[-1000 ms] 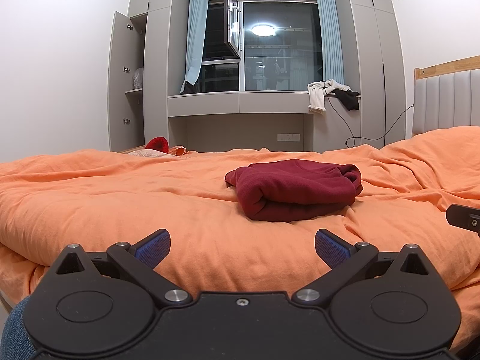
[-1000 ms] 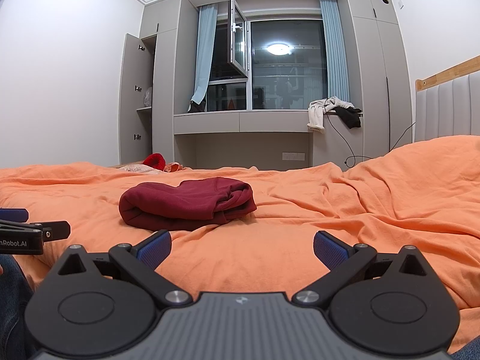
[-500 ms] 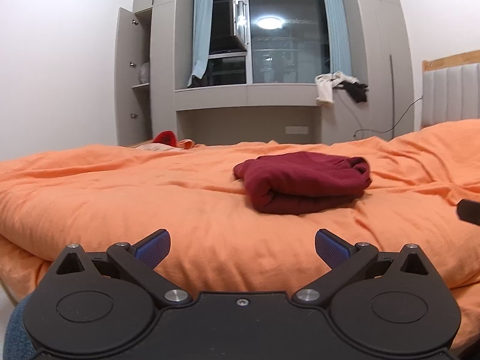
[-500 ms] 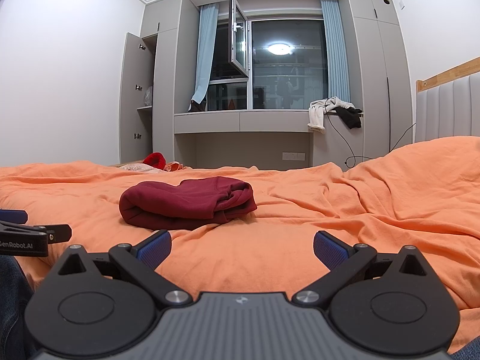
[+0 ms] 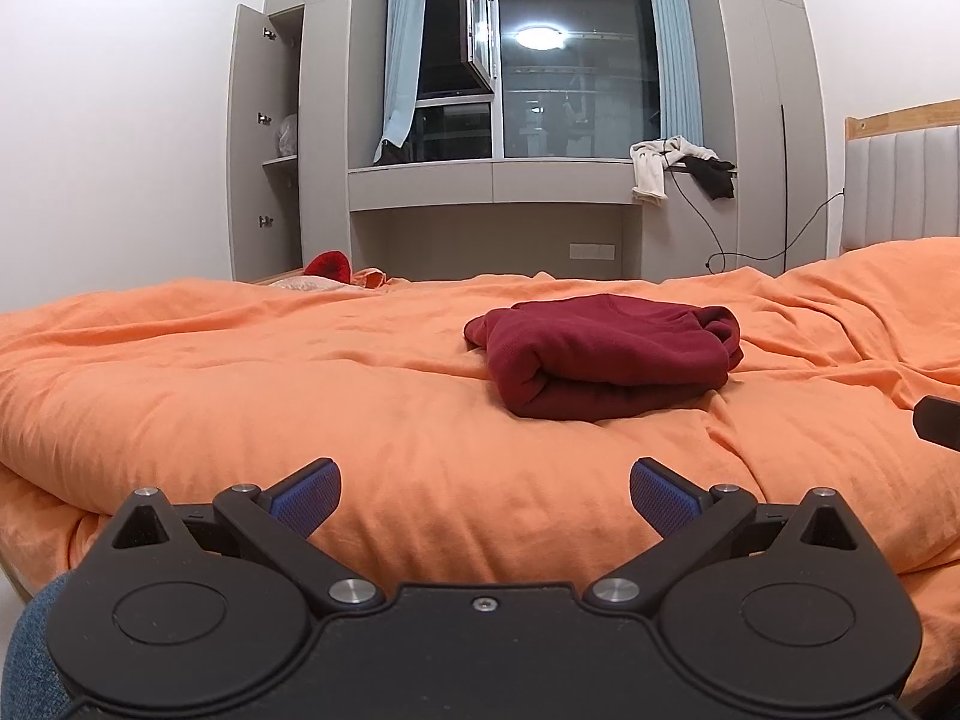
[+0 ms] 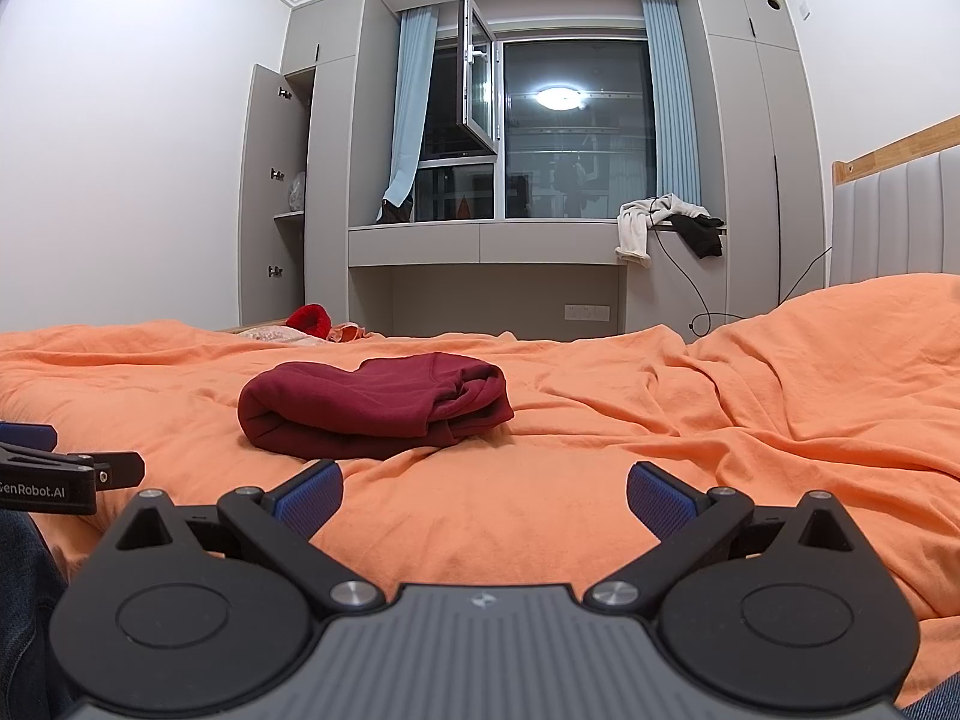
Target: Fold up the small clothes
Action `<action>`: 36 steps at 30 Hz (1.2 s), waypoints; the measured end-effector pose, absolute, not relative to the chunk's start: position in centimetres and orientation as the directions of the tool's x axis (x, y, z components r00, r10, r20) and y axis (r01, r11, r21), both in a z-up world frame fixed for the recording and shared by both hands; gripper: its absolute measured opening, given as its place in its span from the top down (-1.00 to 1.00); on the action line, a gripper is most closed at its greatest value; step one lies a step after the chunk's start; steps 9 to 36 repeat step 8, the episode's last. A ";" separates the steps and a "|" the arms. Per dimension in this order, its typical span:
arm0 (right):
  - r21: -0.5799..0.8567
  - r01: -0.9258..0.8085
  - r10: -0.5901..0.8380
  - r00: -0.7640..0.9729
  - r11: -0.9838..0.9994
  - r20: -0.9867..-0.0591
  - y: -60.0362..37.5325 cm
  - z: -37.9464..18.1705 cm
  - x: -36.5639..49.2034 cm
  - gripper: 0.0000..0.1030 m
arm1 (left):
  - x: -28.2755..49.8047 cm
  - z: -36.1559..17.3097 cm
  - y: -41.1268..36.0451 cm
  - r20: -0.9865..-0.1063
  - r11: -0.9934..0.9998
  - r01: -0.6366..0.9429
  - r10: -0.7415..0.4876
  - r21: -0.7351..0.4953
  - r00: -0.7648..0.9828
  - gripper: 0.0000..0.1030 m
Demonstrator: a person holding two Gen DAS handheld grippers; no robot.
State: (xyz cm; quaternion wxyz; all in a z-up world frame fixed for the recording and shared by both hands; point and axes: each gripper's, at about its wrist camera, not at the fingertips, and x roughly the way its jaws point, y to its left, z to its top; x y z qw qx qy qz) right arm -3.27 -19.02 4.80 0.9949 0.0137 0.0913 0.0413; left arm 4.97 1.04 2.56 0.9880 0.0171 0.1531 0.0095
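Left wrist view: left gripper (image 5: 485, 489) spread wide with nothing between its blue pads (image 5: 305, 495), low over the near edge of the orange duvet (image 5: 240, 396); folded dark red garment (image 5: 606, 354) resting on the duvet ahead and a little right, well apart from the fingers. Right wrist view: right gripper (image 6: 485, 491) likewise wide apart and empty, same garment (image 6: 372, 408) lying ahead to the left on the duvet (image 6: 690, 420), with the other gripper (image 6: 60, 474) poking in at the left edge.

You worked in a home bedroom: orange duvet (image 5: 300, 396) on bed, padded headboard (image 6: 894, 222), built-in wardrobes (image 6: 744, 138), curtained window (image 5: 576, 66).
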 end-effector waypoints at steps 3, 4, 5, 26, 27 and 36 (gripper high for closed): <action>0.034 -0.080 0.085 0.980 0.996 -0.181 -19.0 4.8 -3.3 -1.00 | 4.9 2.6 1.1 -0.301 0.999 -0.011 0.023 0.041 0.953 -0.99; 0.034 -0.080 0.085 0.980 0.996 -0.181 -19.0 4.8 -3.3 -1.00 | 4.9 2.6 1.0 -0.302 0.999 -0.009 0.021 0.041 0.953 -0.99; 0.034 -0.080 0.084 0.980 0.996 -0.181 -19.0 4.8 -3.3 -1.00 | 5.0 2.6 0.9 -0.302 0.999 -0.008 0.021 0.042 0.953 -0.99; 0.034 -0.079 0.084 0.980 0.996 -0.181 -19.0 4.8 -3.3 -1.00 | 5.0 2.6 0.9 -0.304 0.999 -0.008 0.020 0.041 0.953 -0.99; 0.034 -0.079 0.084 0.980 0.996 -0.181 -19.0 4.8 -3.3 -1.00 | 5.0 2.6 0.9 -0.304 0.999 -0.008 0.020 0.041 0.953 -0.99; 0.034 -0.079 0.084 0.980 0.996 -0.181 -19.0 4.8 -3.3 -1.00 | 5.0 2.6 0.9 -0.304 0.999 -0.008 0.020 0.041 0.953 -0.99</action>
